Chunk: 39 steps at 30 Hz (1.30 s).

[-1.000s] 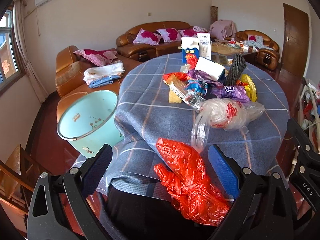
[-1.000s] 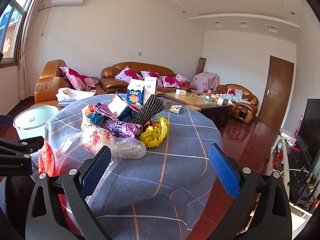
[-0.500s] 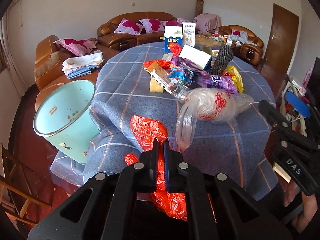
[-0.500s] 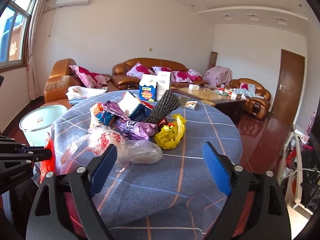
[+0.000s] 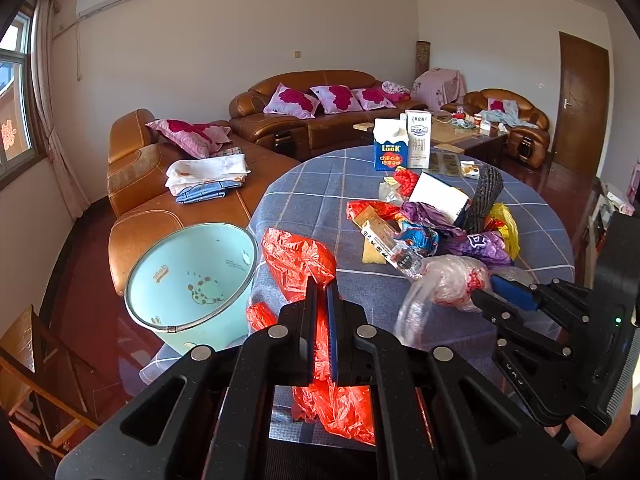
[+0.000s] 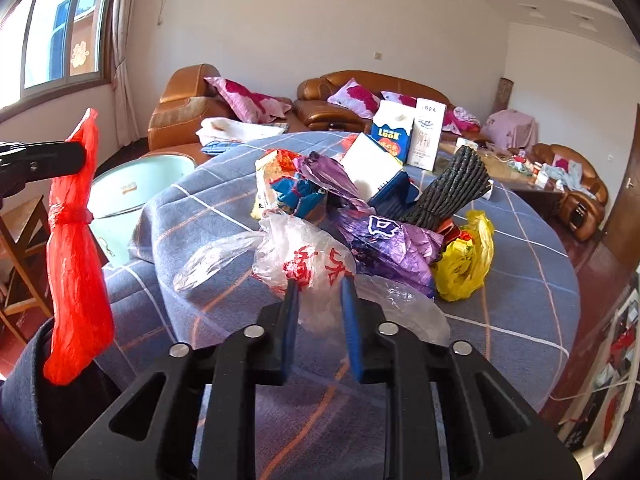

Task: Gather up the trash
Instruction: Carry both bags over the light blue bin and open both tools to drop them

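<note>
My left gripper (image 5: pixel 322 292) is shut on a red plastic bag (image 5: pixel 298 258) and holds it lifted off the table; in the right wrist view the bag (image 6: pixel 74 248) hangs down from the gripper at the left. My right gripper (image 6: pixel 320 284) is closed on a clear plastic bag with red print (image 6: pixel 308 256) lying on the blue checked tablecloth (image 6: pixel 520 300); it also shows in the left wrist view (image 5: pixel 452 280). A light blue bin (image 5: pixel 192 276) stands beside the table at the left.
A trash pile sits mid-table: purple wrapper (image 6: pixel 384 236), yellow bag (image 6: pixel 464 268), dark ribbed bundle (image 6: pixel 452 188), white box (image 6: pixel 372 168), snack packets. Two cartons (image 5: pixel 400 144) stand at the far edge. Brown sofas (image 5: pixel 320 120) stand behind, a wooden chair (image 5: pixel 32 364) at lower left.
My left gripper has lifted the red bag up off the table. My right gripper has moved in to the clear bag and closed on it.
</note>
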{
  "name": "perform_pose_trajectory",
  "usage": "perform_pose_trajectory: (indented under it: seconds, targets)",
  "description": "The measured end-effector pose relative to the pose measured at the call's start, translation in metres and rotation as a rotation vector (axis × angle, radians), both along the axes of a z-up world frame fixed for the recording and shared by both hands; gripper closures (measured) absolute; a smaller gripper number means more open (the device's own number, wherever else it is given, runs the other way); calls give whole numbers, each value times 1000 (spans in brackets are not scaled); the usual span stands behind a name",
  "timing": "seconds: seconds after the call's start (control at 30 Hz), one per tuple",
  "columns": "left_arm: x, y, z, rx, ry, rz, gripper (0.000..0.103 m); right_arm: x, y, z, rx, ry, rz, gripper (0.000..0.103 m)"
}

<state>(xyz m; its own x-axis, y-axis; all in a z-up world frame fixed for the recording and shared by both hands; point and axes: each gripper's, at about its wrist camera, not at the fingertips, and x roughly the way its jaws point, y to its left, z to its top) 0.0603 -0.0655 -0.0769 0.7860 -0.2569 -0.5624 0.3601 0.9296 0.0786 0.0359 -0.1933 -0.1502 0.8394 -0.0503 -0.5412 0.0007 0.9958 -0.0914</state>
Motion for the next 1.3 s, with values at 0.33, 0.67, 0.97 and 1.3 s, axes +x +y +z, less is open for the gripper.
perform_pose_trajectory:
  seconds: [0.33,0.67,0.97,1.3]
  targets:
    - [29,38,30,13,-108,127,99,15,33,61,7,-121,119,88]
    - [79,75,29,111,-165,313,99,103,54,58,55,-120,227,88]
    - [127,95,25,208,-180,463,99,168,68,53,87,-106,301,88]
    - [169,110,6,279,-131,533,99,208,91,42,101,-75,368,88]
